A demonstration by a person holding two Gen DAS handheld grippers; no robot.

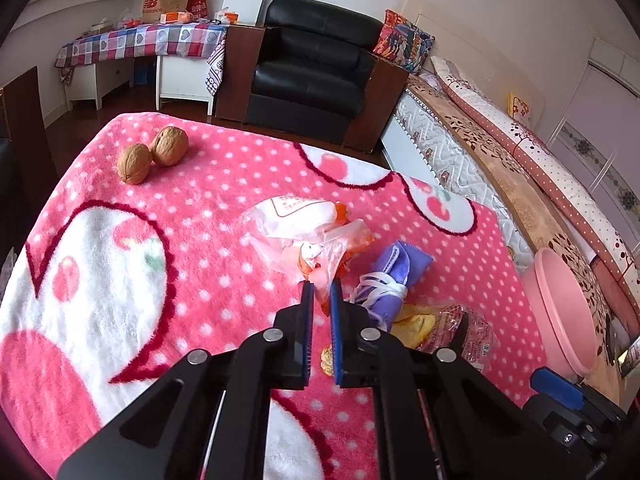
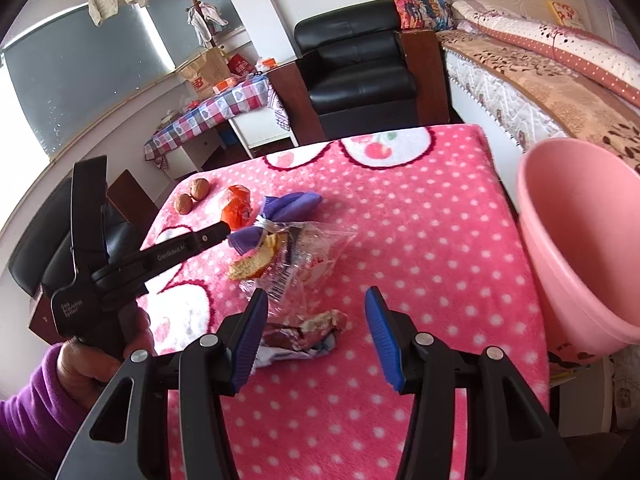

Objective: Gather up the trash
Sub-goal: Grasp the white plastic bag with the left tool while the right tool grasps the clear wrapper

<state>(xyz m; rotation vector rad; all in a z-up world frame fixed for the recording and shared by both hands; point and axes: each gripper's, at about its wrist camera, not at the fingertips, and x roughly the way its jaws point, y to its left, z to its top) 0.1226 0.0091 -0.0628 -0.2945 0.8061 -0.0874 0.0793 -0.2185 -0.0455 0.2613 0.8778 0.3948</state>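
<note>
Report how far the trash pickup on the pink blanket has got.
Done: nothing that shows; the visible part of the pink bin is bare. In hand: the left gripper has closed on the orange-and-white plastic wrapper. Left: the purple cloth, clear bread bag, crumpled wrapper; right gripper open above it.

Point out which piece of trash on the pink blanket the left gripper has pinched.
The orange-and-white plastic bag: the left gripper is shut on its near edge. The purple cloth bundle and clear cake wrapper lie beside it, untouched.
</note>
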